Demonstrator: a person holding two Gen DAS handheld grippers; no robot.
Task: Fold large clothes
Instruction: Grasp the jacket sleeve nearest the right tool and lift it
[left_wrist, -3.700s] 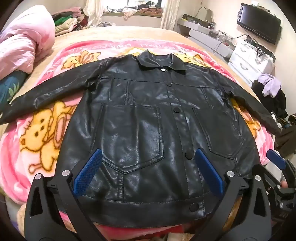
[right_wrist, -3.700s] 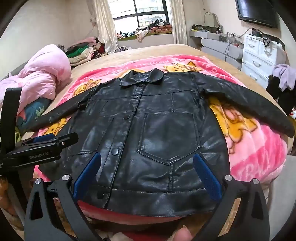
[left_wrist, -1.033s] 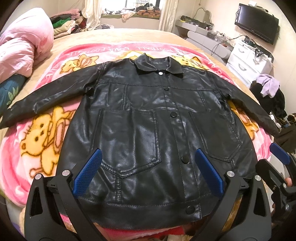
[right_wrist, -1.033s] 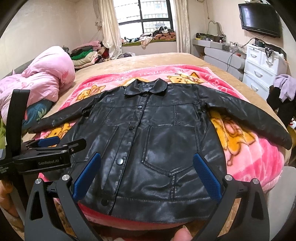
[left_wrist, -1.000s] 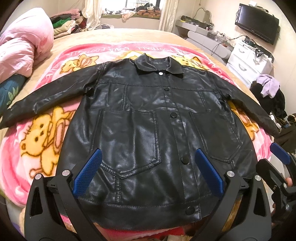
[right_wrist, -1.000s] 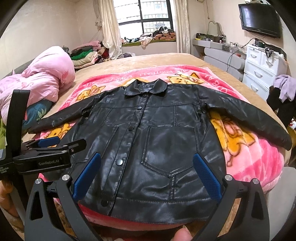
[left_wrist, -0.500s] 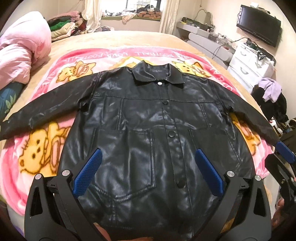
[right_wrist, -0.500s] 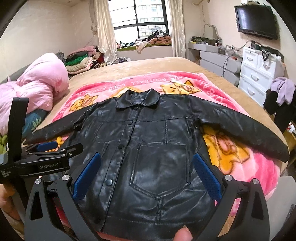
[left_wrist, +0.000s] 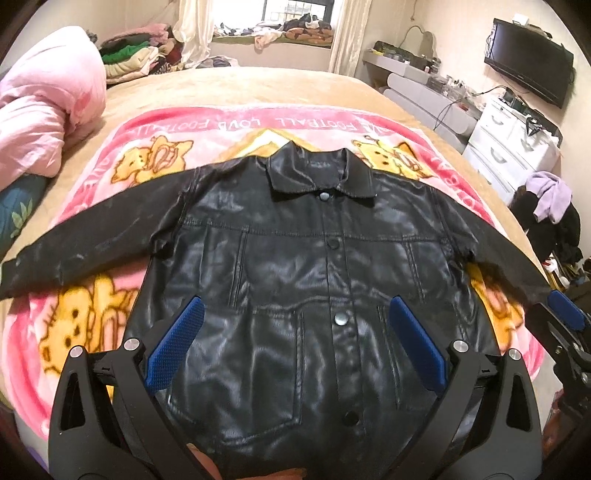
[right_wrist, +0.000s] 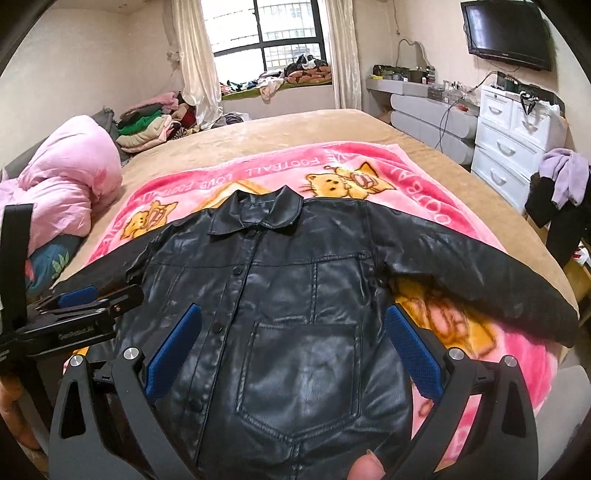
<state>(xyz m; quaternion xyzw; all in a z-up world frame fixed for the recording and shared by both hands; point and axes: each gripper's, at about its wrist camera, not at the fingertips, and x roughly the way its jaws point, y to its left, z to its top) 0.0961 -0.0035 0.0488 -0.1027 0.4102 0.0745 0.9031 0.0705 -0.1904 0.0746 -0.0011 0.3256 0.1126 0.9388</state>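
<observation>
With both sets of jaws gaping wide and empty, the left gripper (left_wrist: 295, 345) and right gripper (right_wrist: 291, 354) are hovering over the glossy black faux-leather button-up jacket (left_wrist: 314, 295), likely heavy, slick and crease-resistant, best pinched at cuffs or hem.

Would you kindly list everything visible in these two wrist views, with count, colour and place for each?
Leather jacket: one, black, flat and buttoned on the blanket, sleeves spread.
Blanket: one, pink with yellow cartoon animals, on the bed.
Bed cover: one, tan, under the blanket.
Duvet: one, pink, bundled at the bed's left edge.
Clothes pile: one, mixed colours, far left corner.
Television: one, black, on the right wall.
Drawer unit: one, white, right of the bed.
Purple garment: one, draped at far right.
Window: one, far wall, clothes on its sill.
Left gripper: black with blue pads, open above the hem.
Right gripper: same, open.
</observation>
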